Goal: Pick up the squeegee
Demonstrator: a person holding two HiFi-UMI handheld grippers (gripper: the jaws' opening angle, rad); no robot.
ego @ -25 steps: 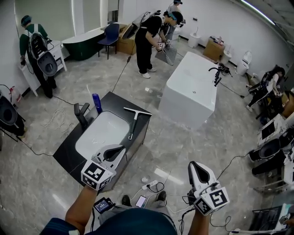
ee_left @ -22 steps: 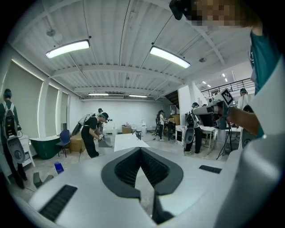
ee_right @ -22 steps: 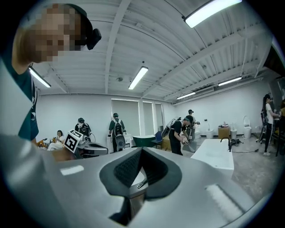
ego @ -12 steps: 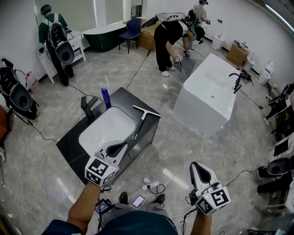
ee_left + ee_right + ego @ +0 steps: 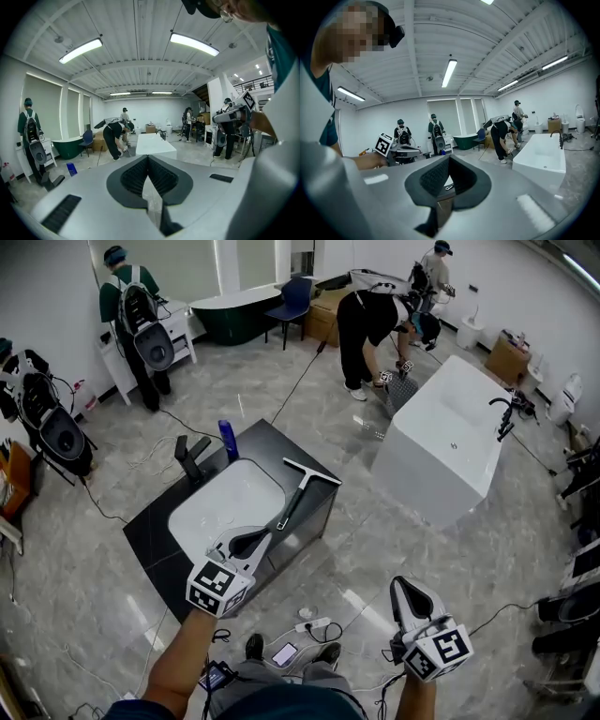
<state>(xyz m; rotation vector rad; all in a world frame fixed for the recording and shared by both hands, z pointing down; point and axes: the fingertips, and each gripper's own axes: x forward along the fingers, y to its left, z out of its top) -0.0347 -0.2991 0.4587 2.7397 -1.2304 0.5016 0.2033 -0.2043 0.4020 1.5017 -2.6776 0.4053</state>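
The squeegee (image 5: 298, 490) lies on the right part of the black counter (image 5: 159, 531), beside the white basin (image 5: 220, 507); its blade is at the far end and its dark handle points toward me. My left gripper (image 5: 266, 536) hovers over the counter's near edge, a short way short of the handle, jaws shut and empty. In the left gripper view, that left gripper (image 5: 148, 157) shows its pads meeting. My right gripper (image 5: 401, 583) hangs over the floor to the right of the counter, well away from the squeegee. The right gripper (image 5: 449, 157) also shows its tips together, holding nothing.
A blue bottle (image 5: 227, 439) and a black faucet (image 5: 192, 457) stand at the counter's far side. A white bathtub (image 5: 450, 442) stands to the right. Cables, a power strip (image 5: 314, 624) and a phone (image 5: 284, 652) lie on the floor by my feet. Several people work farther back.
The head view has swung, so the counter sits farther right in the picture. Both grippers have sunk a little and shifted; their jaws stay the same. The squeegee lies where it was.
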